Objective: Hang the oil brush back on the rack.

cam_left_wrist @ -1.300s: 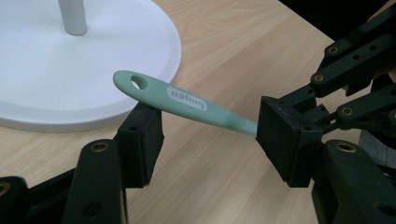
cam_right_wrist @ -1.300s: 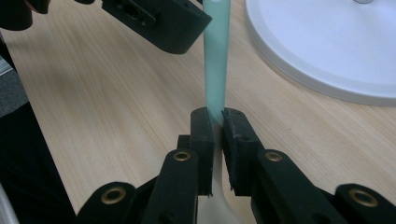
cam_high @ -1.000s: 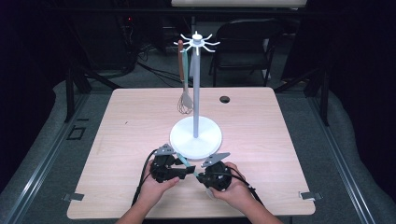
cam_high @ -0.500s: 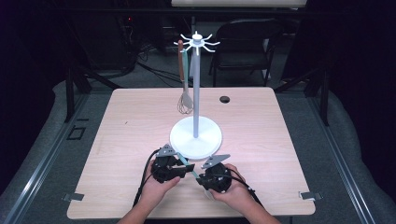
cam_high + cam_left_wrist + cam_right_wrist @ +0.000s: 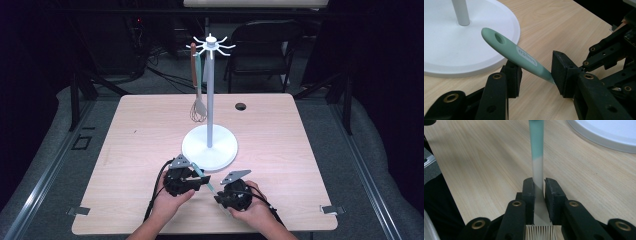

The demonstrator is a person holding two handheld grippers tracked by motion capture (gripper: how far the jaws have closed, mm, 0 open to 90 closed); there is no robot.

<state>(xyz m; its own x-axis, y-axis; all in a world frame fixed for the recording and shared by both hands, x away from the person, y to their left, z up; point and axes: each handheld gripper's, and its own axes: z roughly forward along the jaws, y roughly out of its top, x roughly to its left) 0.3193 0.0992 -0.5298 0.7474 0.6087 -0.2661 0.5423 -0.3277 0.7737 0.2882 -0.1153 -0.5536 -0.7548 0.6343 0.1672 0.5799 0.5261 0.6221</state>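
Near the front edge of the tabletop [image 5: 150, 130], we clamp the pastry brush [image 5: 521, 56] by its pale neck in the right gripper [image 5: 539, 186], bristles toward us, its green handle slanting toward the white stand's base [image 5: 225, 152]. Our left gripper [image 5: 536, 75] has just been closing around that handle, yet its pads stand apart from it, gripping nothing. If we let go on the right before the left bites, the brush may drop; a skewed left pinch could twist the hanging hole off line for the hooks [image 5: 212, 46].
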